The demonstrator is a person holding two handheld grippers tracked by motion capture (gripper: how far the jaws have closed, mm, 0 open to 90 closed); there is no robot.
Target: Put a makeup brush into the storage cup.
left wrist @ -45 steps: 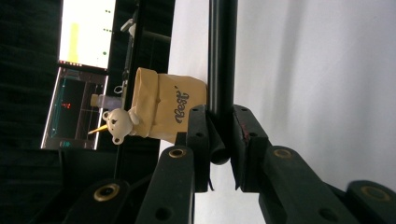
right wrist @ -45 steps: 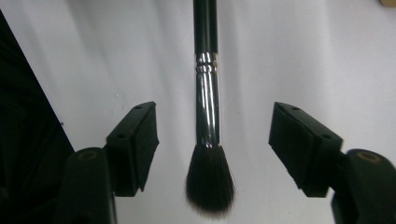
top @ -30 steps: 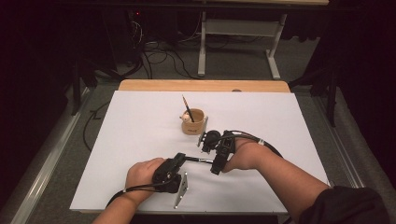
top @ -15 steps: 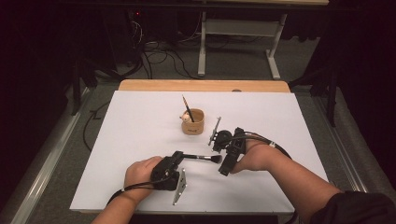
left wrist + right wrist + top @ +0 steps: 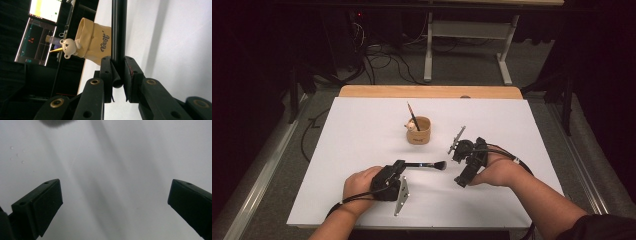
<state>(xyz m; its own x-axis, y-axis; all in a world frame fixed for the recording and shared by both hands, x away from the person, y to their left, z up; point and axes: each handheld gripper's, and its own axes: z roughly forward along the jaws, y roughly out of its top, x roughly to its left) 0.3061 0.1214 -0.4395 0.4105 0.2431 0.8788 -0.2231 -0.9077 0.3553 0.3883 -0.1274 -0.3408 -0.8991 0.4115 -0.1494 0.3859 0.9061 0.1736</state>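
A slim black-handled brush (image 5: 427, 164) lies level just above the white table, bristles to the right. My left gripper (image 5: 402, 166) is shut on its handle end; in the left gripper view the pads (image 5: 130, 75) clamp the black handle (image 5: 118, 30) of my left gripper (image 5: 117, 72). My right gripper (image 5: 458, 166) sits to the right of the bristles, apart from them. Its jaws have just been opening and stand wide in the right gripper view (image 5: 115, 195), with bare white table between them. A tan cup (image 5: 419, 131) with a small bear figure (image 5: 68, 46) holds another brush (image 5: 412, 112).
The white table sheet (image 5: 362, 130) ends at a wooden strip (image 5: 427, 91) at the back. Beyond it are cables and a desk frame (image 5: 507, 65) on the floor. Lit monitors (image 5: 42, 10) stand behind the cup in the left gripper view.
My right gripper has drawn off to the right, away from my left gripper, and its jaws have spread. The brush stays in my left gripper, which has hardly moved.
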